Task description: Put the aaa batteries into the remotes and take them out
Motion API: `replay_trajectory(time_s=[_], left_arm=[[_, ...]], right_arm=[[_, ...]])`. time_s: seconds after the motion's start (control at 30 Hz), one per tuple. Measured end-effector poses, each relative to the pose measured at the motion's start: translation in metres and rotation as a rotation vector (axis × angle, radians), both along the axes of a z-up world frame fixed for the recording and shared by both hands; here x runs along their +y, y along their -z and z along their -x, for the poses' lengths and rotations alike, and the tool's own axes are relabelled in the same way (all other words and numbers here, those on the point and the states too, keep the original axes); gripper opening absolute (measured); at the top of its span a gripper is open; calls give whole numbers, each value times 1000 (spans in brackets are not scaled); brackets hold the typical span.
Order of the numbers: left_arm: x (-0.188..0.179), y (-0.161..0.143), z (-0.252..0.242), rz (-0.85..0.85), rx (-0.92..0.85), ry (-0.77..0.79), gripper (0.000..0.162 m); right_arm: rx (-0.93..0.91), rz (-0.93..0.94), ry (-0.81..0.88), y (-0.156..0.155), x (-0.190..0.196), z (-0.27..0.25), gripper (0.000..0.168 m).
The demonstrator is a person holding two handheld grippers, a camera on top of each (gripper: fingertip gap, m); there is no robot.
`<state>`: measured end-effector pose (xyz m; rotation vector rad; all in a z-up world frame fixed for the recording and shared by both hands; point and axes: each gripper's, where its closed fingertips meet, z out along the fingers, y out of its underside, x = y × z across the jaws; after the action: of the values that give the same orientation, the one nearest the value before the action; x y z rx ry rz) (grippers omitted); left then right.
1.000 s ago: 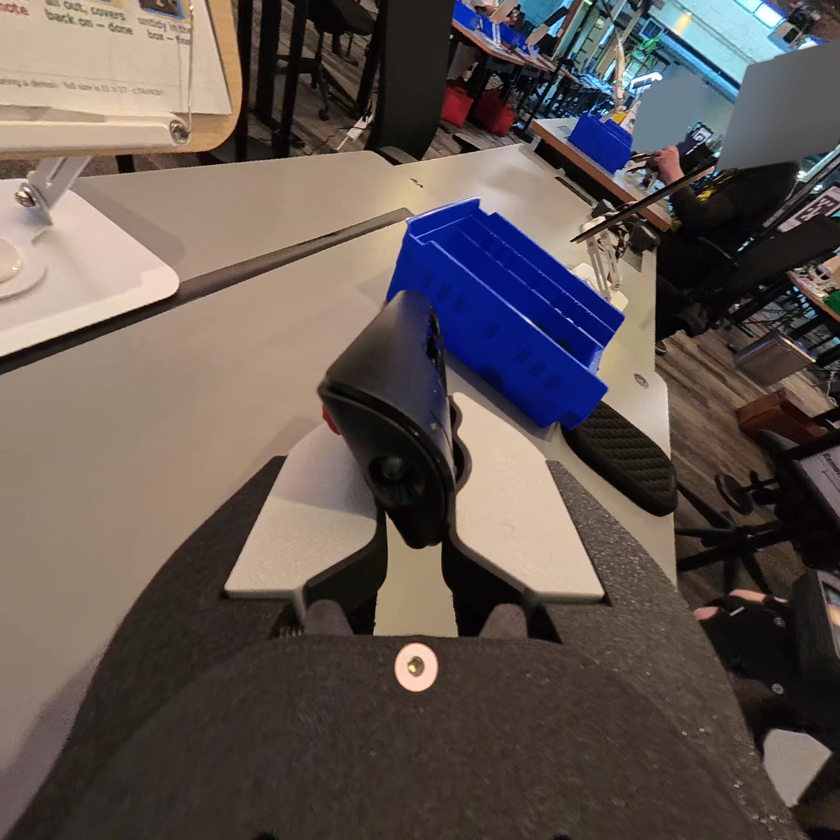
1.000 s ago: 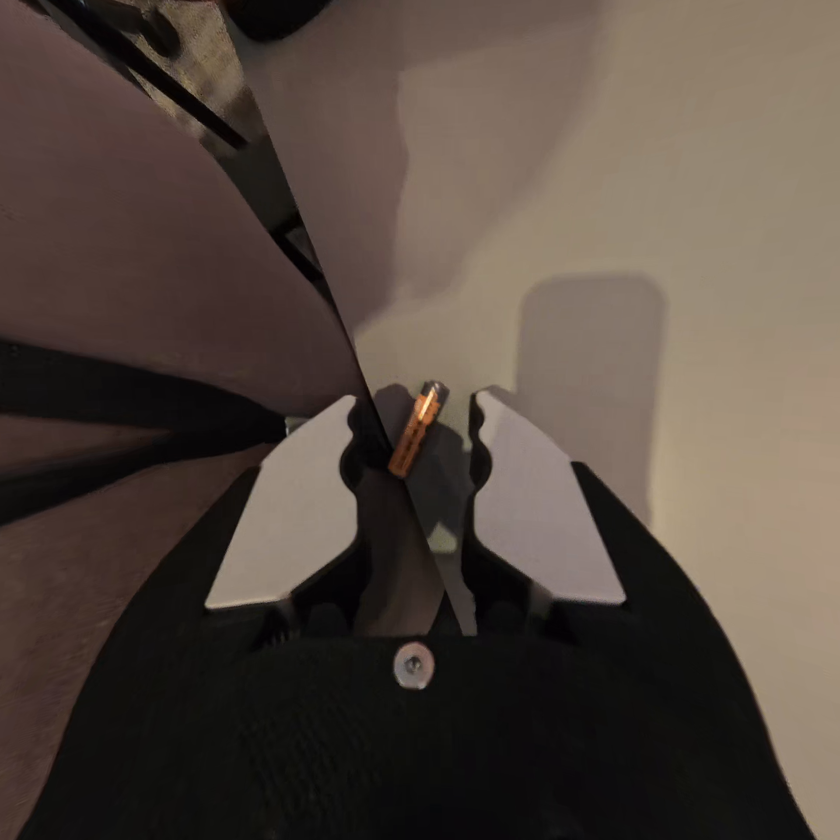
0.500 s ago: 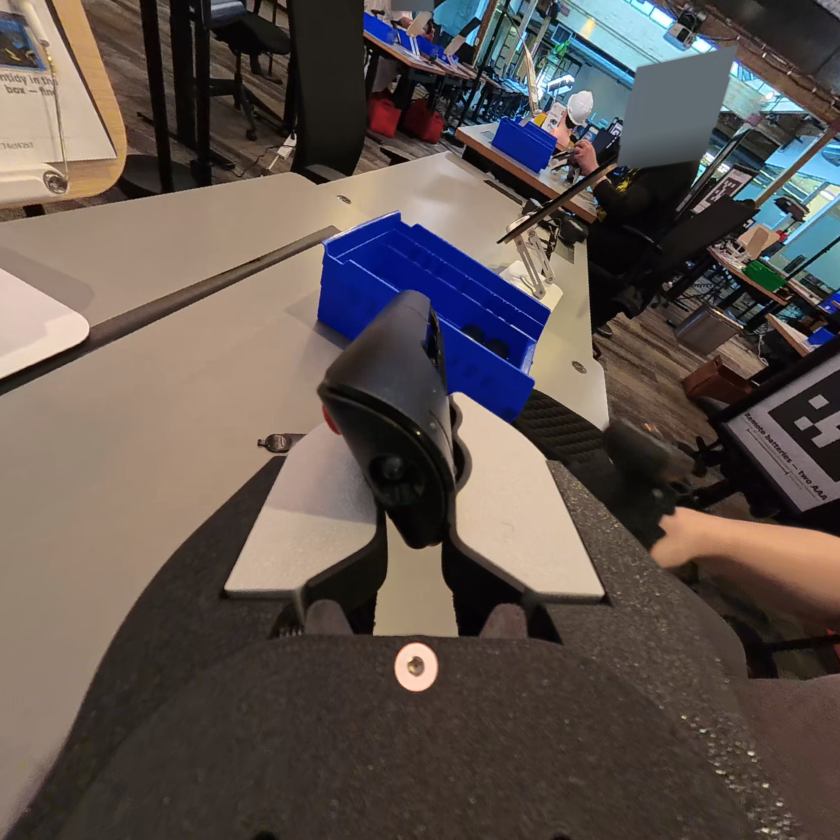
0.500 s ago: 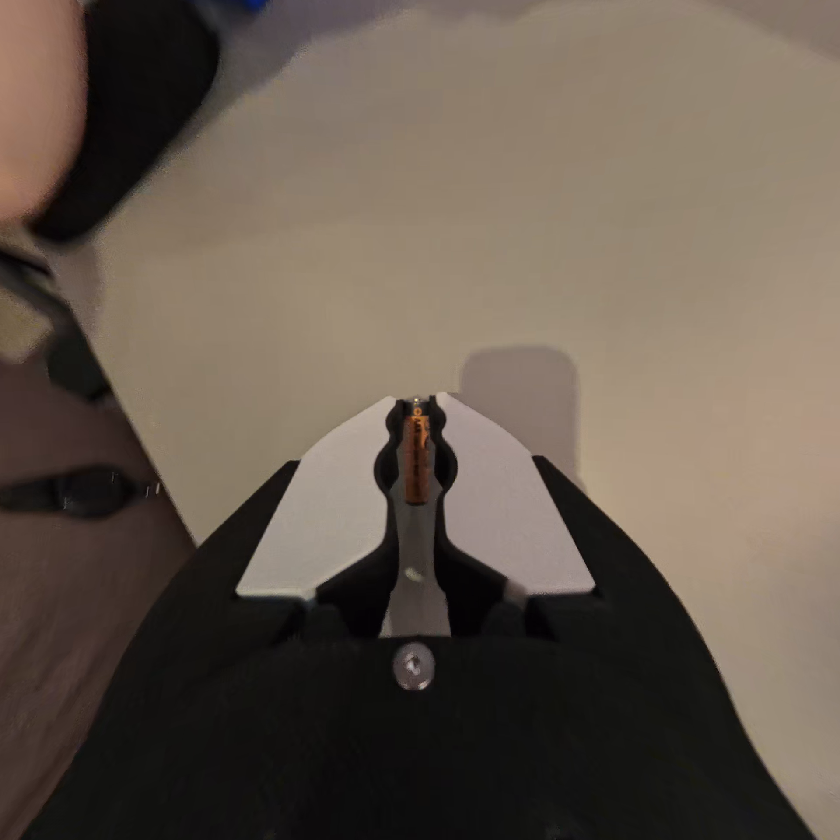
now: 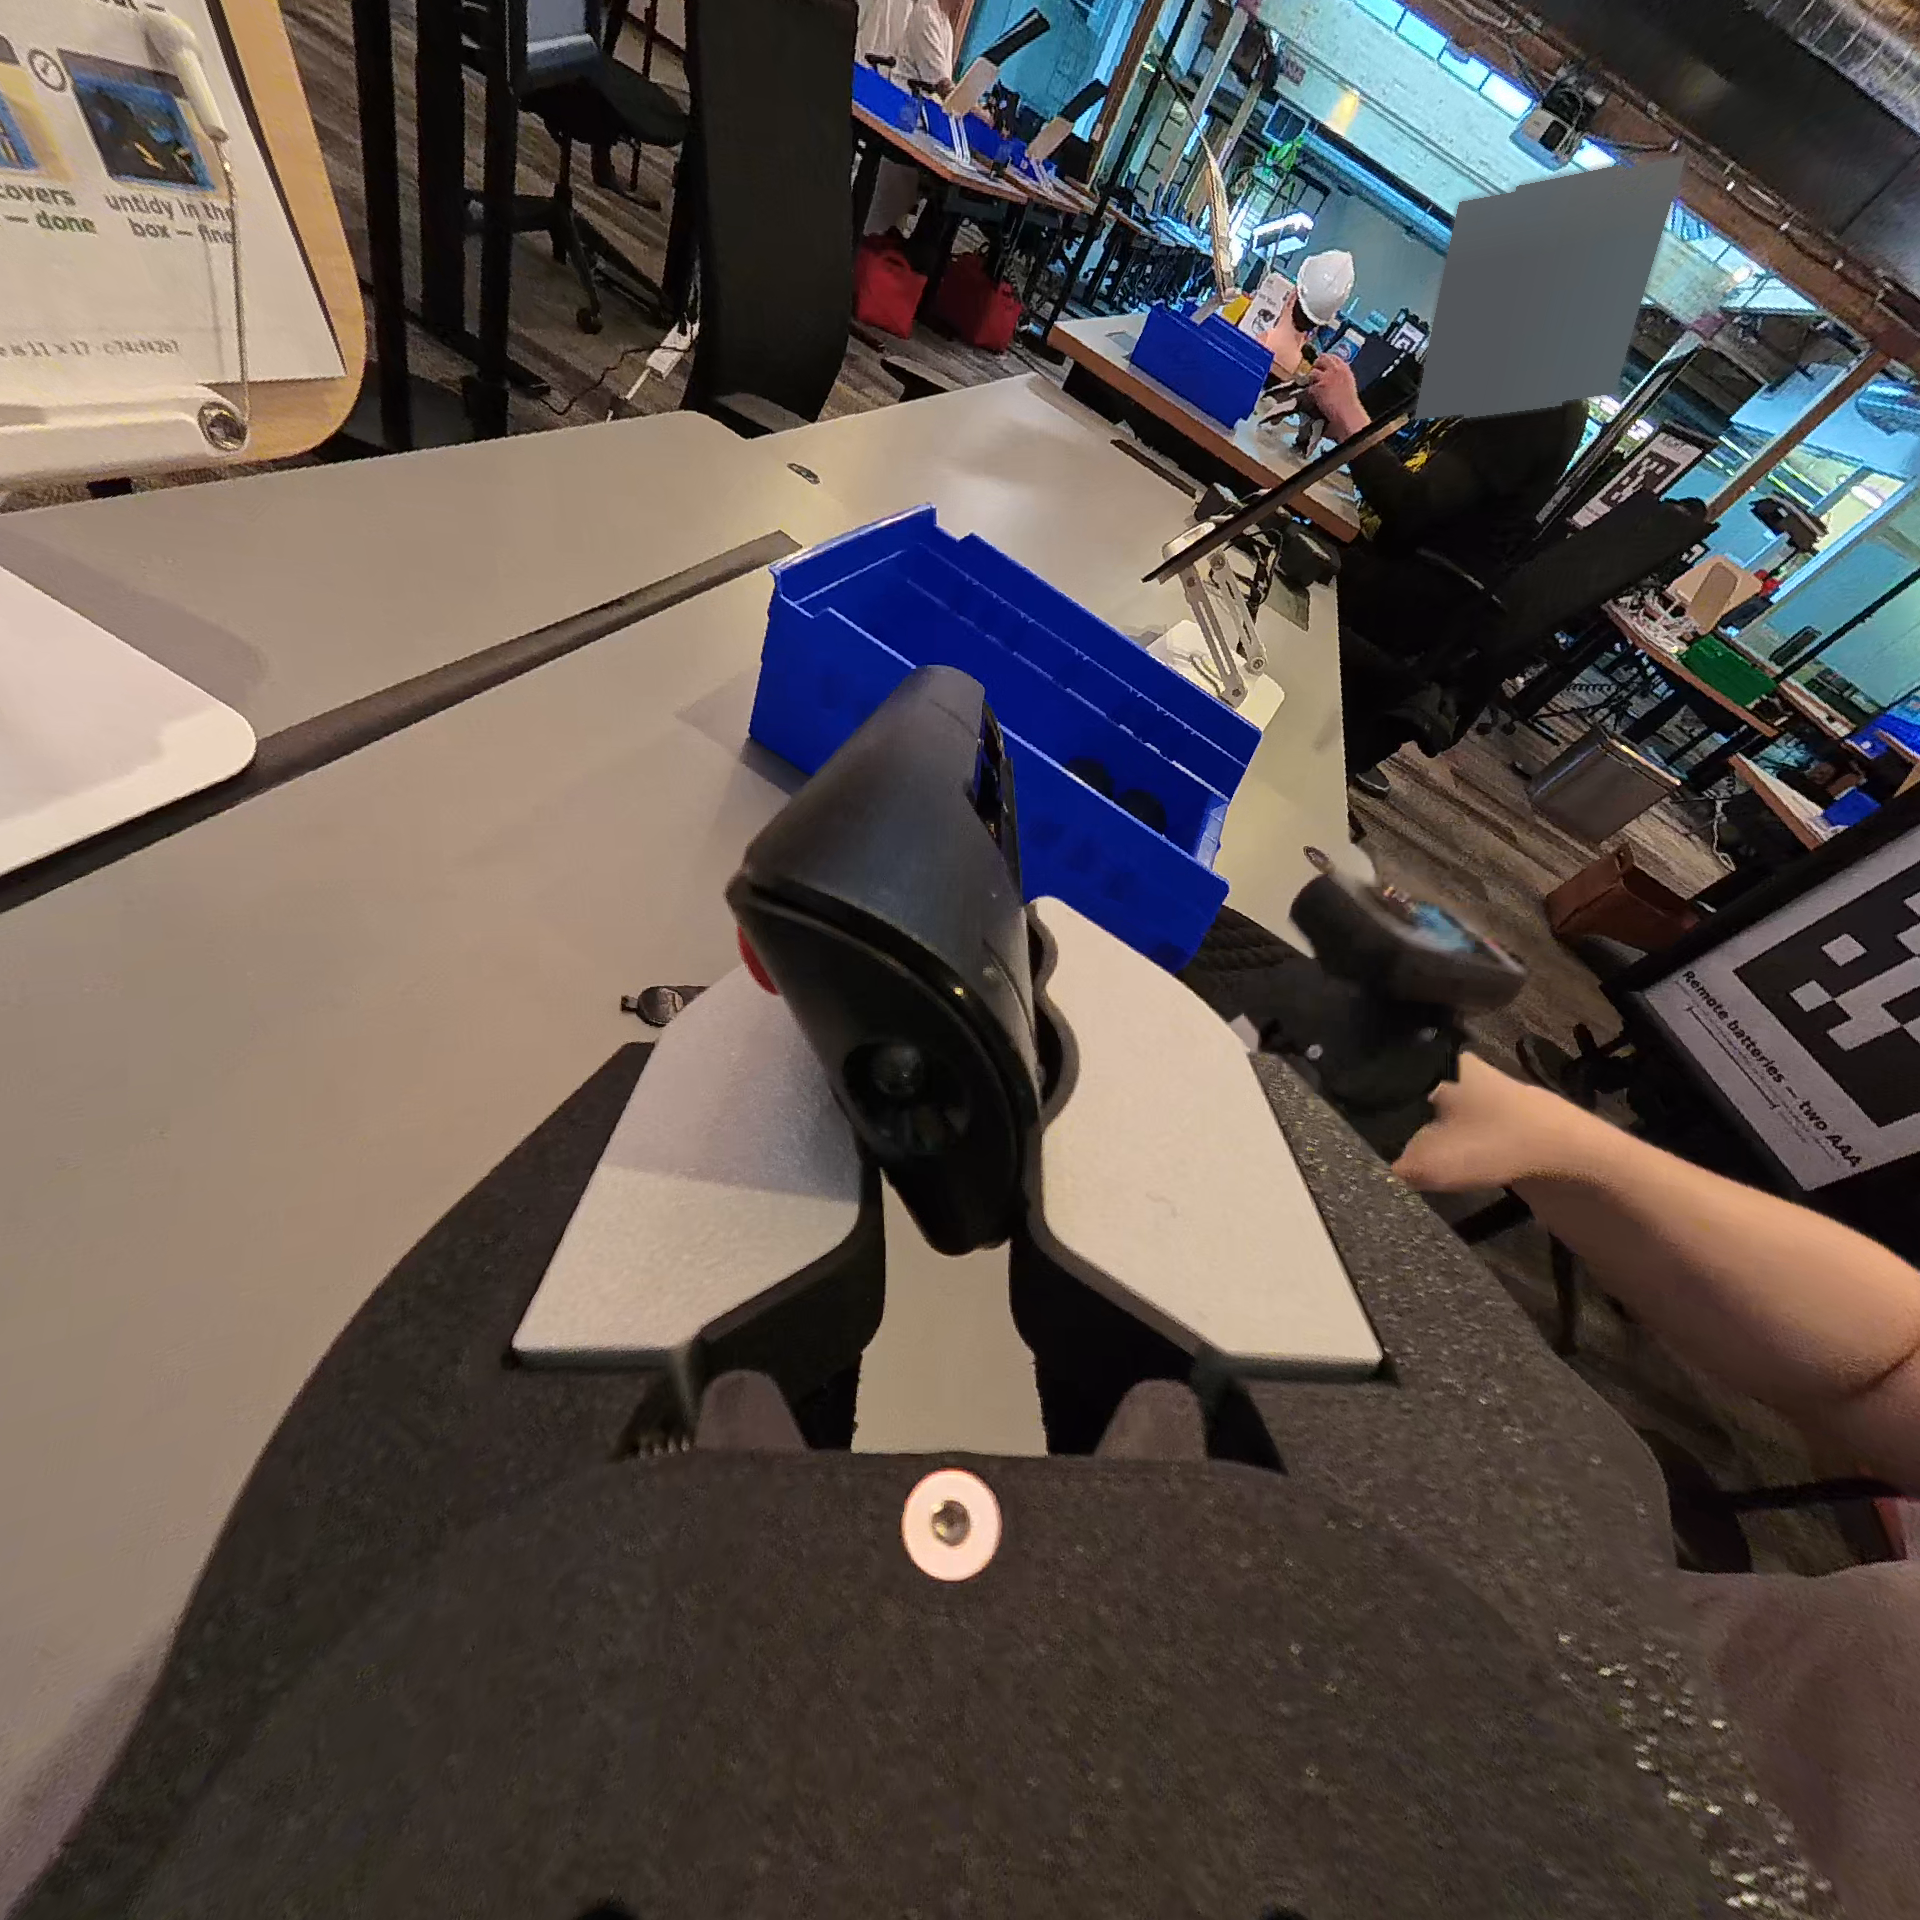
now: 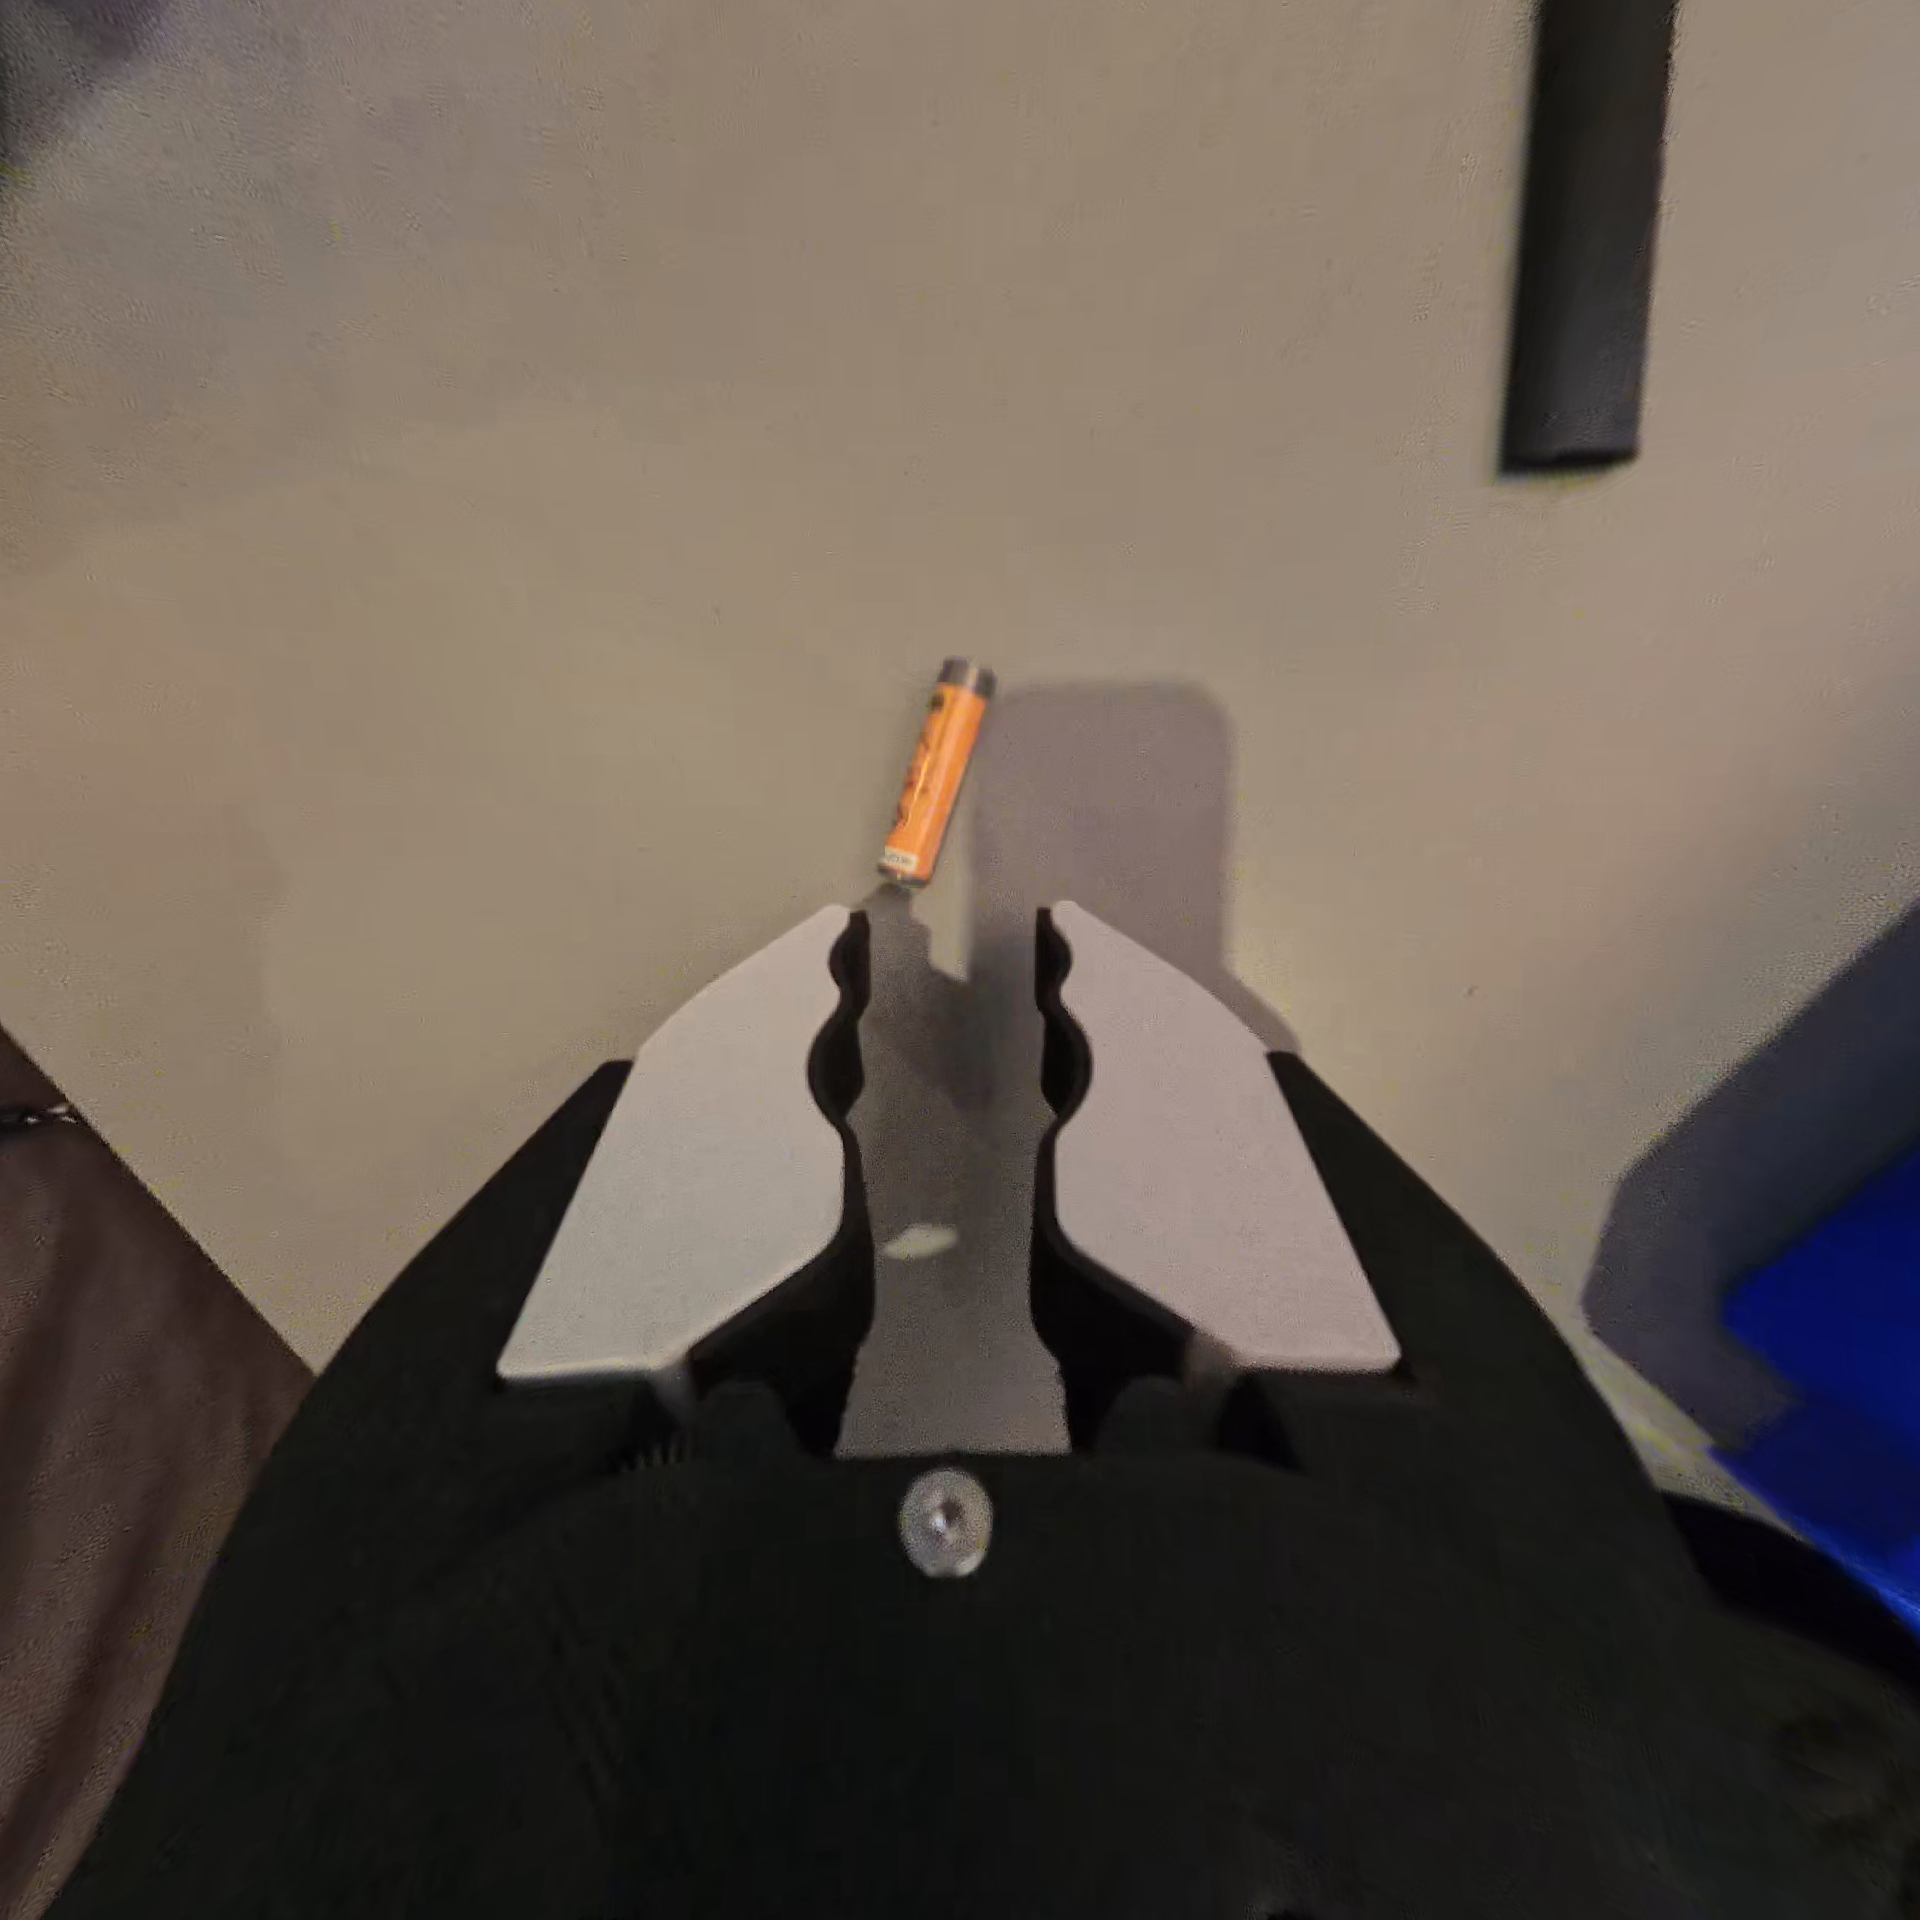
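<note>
Gripping a black remote [image 5: 914,997], the left claw [image 5: 940,1039] holds it above the desk [image 5: 436,894]. The right claw [image 6: 945,925] gapes empty; the battery [image 6: 932,769] lies just ahead. Straddle its middle, then close.

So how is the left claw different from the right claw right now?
The left claw is shut on the black remote; the right claw is open and holds nothing. The remote is lifted above the table; the orange battery lies on it, beyond the right claw. Both claws have grey fingers.
</note>
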<state>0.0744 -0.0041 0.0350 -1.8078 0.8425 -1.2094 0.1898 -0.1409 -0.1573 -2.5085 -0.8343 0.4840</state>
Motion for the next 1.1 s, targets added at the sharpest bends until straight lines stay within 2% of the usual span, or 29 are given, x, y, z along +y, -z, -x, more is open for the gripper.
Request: replay_trajectory(time_s=[0.03, 0.07, 0.1, 0.17, 0.23, 0.3, 0.43, 0.5, 0.67, 1.1], left_arm=[[-1, 0, 0, -1, 4, 3, 24], [-1, 1, -1, -3, 9, 5, 24], [-1, 1, -1, -5, 13, 4, 24], [0, 2, -2, -8, 19, -3, 24], [0, 3, -2, -12, 27, -6, 24], [-1, 1, -1, -23, 31, -9, 24], [-1, -4, 3, -41, 25, -25, 24], [0, -6, 5, -51, 28, -30, 24], [5, -7, 12, -56, 32, -60, 24], [12, -6, 20, -51, 39, -82, 24]], right_arm=[[-3, -8, 3, 3, -1, 3, 34], [45, -42, -1, -1, 0, 11, 26], [112, -35, -12, -3, -1, 23, 25], [282, 77, -54, -6, -11, 53, 20], [335, 181, -106, -8, -19, 69, 20], [277, 159, -181, -14, -22, 69, 20], [4, -178, -309, -24, 6, 35, 23], [-38, -244, -370, -21, 14, 29, 29], [-67, -274, -461, -14, 29, 35, 29], [-140, -103, -623, -2, 26, 48, 26]])
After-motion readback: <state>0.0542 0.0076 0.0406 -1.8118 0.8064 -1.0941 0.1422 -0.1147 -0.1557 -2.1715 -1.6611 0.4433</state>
